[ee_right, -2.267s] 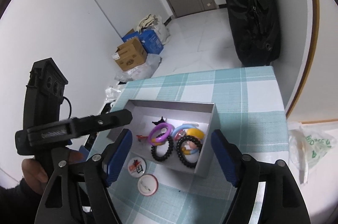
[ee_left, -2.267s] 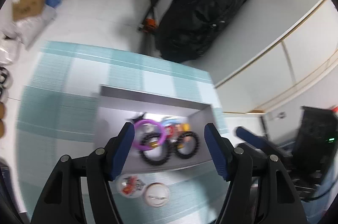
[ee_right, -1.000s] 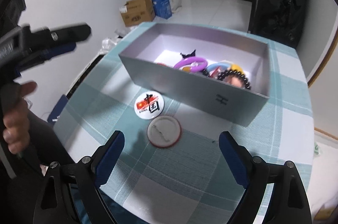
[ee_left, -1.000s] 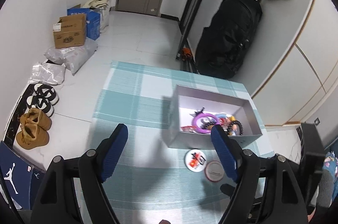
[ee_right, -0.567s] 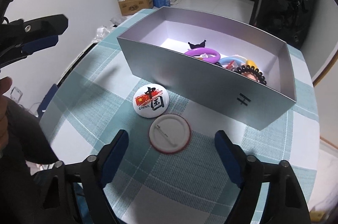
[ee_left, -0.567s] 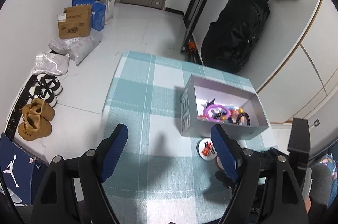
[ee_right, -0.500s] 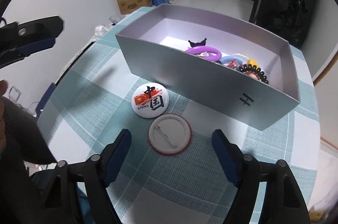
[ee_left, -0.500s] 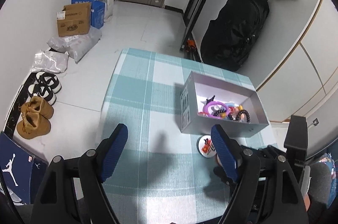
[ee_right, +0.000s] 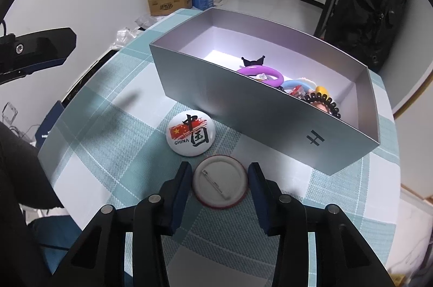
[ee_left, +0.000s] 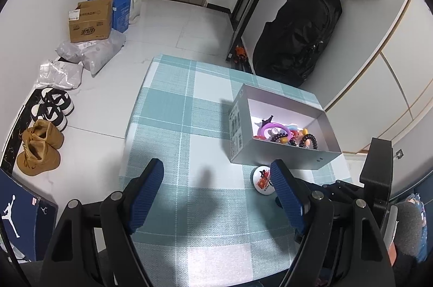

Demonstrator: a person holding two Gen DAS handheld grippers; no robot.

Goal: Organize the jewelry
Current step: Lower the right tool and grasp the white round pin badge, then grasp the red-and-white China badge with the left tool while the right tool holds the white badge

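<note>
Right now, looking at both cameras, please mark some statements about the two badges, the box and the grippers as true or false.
1. The right gripper has its fingers on both sides of the face-down badge. True.
2. The CHINA badge lies inside the box. False: it lies on the tablecloth in front of the box.
3. The purple ring is in the box. True.
4. The left gripper holds a bracelet. False: it is open and holds nothing.
5. The box has a lid on. False: it is open on top.
</note>
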